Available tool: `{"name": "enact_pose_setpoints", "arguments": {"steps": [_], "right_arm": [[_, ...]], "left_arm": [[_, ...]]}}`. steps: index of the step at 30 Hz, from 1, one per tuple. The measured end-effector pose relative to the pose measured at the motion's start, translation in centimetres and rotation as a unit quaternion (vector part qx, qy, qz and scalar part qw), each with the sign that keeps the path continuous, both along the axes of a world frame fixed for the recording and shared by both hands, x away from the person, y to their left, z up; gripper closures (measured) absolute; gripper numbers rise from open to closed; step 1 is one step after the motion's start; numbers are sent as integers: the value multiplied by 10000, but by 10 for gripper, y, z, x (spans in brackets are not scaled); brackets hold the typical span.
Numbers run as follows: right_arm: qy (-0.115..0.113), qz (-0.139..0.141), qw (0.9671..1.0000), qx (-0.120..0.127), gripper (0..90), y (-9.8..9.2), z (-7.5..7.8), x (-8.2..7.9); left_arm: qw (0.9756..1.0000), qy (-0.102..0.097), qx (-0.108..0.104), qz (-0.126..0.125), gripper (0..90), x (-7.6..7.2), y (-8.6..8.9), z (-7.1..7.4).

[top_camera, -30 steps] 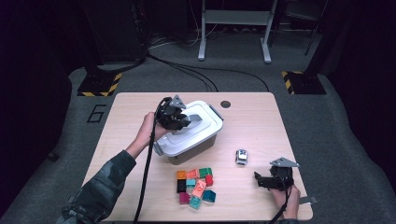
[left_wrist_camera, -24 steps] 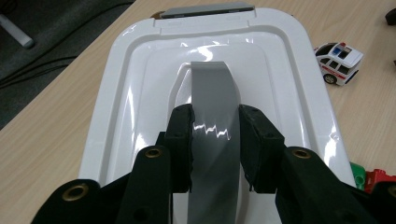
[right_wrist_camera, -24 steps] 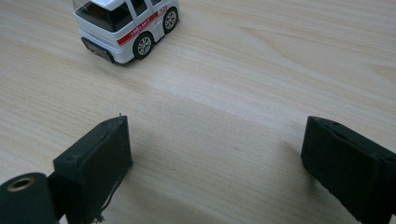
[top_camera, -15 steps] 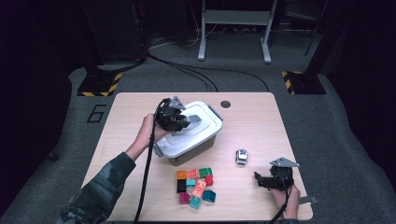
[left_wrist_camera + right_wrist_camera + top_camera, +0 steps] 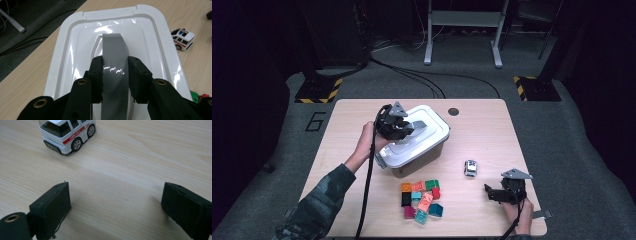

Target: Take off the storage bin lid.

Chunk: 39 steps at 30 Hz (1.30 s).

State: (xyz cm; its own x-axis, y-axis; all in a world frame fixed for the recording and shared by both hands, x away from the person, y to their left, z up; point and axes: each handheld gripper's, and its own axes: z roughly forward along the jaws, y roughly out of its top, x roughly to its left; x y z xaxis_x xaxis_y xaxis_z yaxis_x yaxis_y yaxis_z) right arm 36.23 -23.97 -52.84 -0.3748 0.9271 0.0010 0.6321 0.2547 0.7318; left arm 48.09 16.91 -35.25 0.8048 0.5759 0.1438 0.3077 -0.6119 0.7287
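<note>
A clear storage box [image 5: 422, 159] with a white lid [image 5: 432, 131] stands mid-table. My left gripper [image 5: 404, 127] reaches over the lid from the left, shut on the lid's grey handle [image 5: 418, 124]. In the left gripper view the pads [image 5: 98, 72] press both sides of that grey handle [image 5: 113, 47], with the white lid [image 5: 72, 57] spread beneath my left gripper [image 5: 115, 65]. My right gripper [image 5: 492, 192] rests low at the front right of the table, open and holding nothing. Its jaws stand wide apart in the right gripper view [image 5: 115, 197], with a white toy car [image 5: 66, 133] ahead of them.
The white toy car [image 5: 470, 168] sits between the box and my right gripper. Several coloured blocks [image 5: 421, 199] lie in a cluster in front of the box. The wooden table [image 5: 482, 125] has a dark round hole [image 5: 454, 111] near its far edge.
</note>
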Motion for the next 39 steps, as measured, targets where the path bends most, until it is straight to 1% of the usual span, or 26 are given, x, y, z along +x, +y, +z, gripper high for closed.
{"name": "enact_pose_setpoints", "arguments": {"steps": [5, 6, 7, 8, 11, 13, 14, 15, 16, 17, 18, 21, 22, 23, 24, 27, 28, 29, 31, 32, 34, 35, 36, 37, 38, 39], "right_arm": [[-1, -1, 10000, 1, 79, 0, 0, 0], [2, -8, 10000, 8, 79, 0, 0, 0], [2, -8, 10000, 8, 79, 0, 0, 0], [3, -7, 10000, 4, 79, 0, 0, 0], [0, -39, 10000, 42, 79, 1, 0, 0], [0, -35, 10000, 38, 79, 1, 0, 0], [-9, -26, 10000, 27, 80, 0, 0, 0], [-9, -26, 10000, 27, 80, 0, 0, 0], [-17, -8, 10000, 18, 80, 0, 0, 0], [-17, -8, 10000, 18, 80, 0, 0, 0], [-13, -28, 10000, 57, 80, 1, 0, 0], [5, -45, 10000, 70, 80, 1, 0, 0], [3, -42, 10000, 67, 80, 1, 0, 0], [3, -43, 10000, 67, 80, 1, 0, 0], [-1, -36, 10000, 29, 80, 1, 0, 0], [-1, -42, 10000, 34, 80, 1, 0, 0], [-2, -48, 10000, 37, 81, 1, 0, 0], [-2, -48, 10000, 37, 81, 1, 0, 0], [-2, -51, 10000, 39, 81, 1, 0, 0], [-3, -18, 10000, 0, 81, 0, 0, 0], [-4, -28, 10000, 12, 81, 0, 0, 0], [-4, -28, 10000, 12, 81, 0, 0, 0], [-5, -21, 10000, 2, 81, 0, 0, 0], [-5, -21, 10000, 2, 81, 0, 0, 0], [-4, -14, 10000, -6, 81, 0, 0, 0], [-4, -14, 10000, -6, 81, 0, 0, 0]], "left_arm": [[9997, -171, -125, 74, 667, -3, 10, 13], [9996, -224, -153, 126, 667, -4, 15, 18], [9996, -224, -153, 126, 667, -4, 15, 18], [9993, -289, -172, 164, 667, -5, 19, 22], [9991, -322, -154, 207, 667, -6, 24, 26], [9990, -346, -177, 236, 667, -7, 27, 30], [9986, -381, -227, 299, 667, -9, 31, 33], [9986, -381, -227, 299, 667, -9, 31, 33], [9983, -438, -187, 334, 667, -9, 35, 35], [9983, -438, -187, 334, 667, -9, 35, 35], [9979, -442, -230, 406, 667, -9, 41, 38], [9977, -444, -229, 449, 667, -9, 46, 40], [9971, -501, -259, 511, 667, -9, 51, 43], [9971, -501, -259, 511, 667, -9, 51, 43], [9963, -538, -284, 607, 667, -9, 57, 45], [9957, -574, -261, 673, 667, -9, 62, 47], [9949, -610, -307, 747, 667, -9, 65, 48], [9944, -663, -280, 778, 667, -8, 68, 49], [9937, -695, -273, 837, 667, -8, 74, 50], [9936, -667, -290, 869, 667, -8, 76, 50], [9924, -701, -293, 967, 667, -6, 83, 51], [9924, -701, -293, 967, 667, -6, 83, 51], [9912, -730, -277, 1072, 667, -5, 89, 51], [9912, -730, -277, 1072, 667, -5, 89, 51], [9897, -748, -280, 1189, 667, -3, 95, 51], [9897, -748, -280, 1189, 667, -3, 95, 51]]}}
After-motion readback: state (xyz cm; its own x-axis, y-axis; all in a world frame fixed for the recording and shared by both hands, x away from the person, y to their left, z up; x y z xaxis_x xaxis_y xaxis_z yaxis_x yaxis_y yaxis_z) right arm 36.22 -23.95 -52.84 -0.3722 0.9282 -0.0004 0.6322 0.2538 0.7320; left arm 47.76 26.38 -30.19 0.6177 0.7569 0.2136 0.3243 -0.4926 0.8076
